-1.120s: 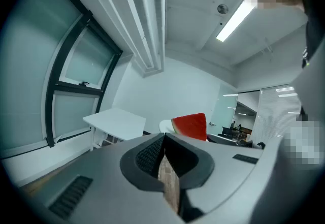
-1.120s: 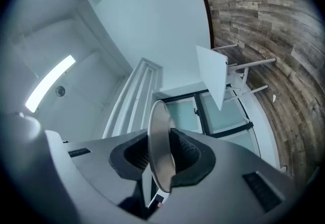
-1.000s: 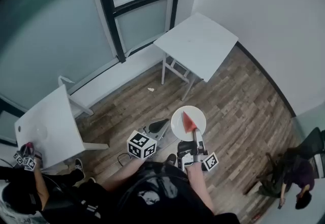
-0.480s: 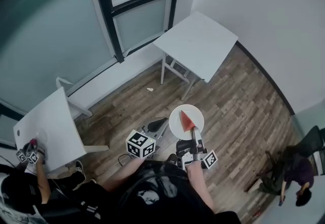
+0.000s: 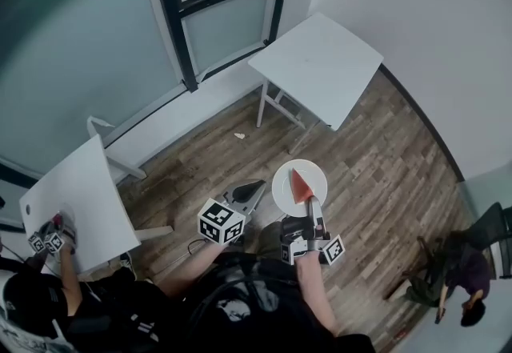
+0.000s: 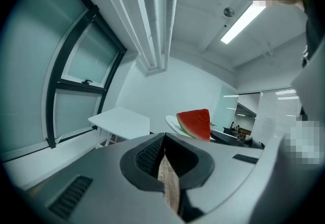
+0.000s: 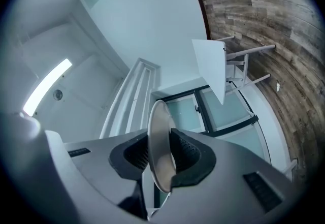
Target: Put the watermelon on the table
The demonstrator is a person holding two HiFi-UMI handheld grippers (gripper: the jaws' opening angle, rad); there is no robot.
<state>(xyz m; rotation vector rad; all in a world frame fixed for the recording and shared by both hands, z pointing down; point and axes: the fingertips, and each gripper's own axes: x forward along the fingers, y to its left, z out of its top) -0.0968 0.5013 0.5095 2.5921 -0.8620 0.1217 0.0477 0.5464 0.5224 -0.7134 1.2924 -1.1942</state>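
Observation:
A red watermelon wedge (image 5: 300,185) lies on a round white plate (image 5: 286,193). My right gripper (image 5: 311,205) is shut on the plate's near rim and holds it above the wooden floor. In the right gripper view the plate (image 7: 160,147) is edge-on between the pads of the right gripper (image 7: 161,156). My left gripper (image 5: 250,192) hangs beside the plate on its left, jaws together and holding nothing. The left gripper view looks over the left gripper (image 6: 163,142) at the wedge (image 6: 195,123) on its plate (image 6: 172,124). The white table (image 5: 316,63) stands ahead by the wall.
A second white table (image 5: 76,195) stands at the left, where another person holds marker-cube grippers (image 5: 48,241). Someone else crouches at the lower right (image 5: 464,279). A dark-framed window (image 5: 172,15) fills the far wall. A small white scrap (image 5: 239,135) lies on the floor.
Both grippers have moved a little forward over the floor toward the far white table. The plate with the wedge stays in the right gripper's hold.

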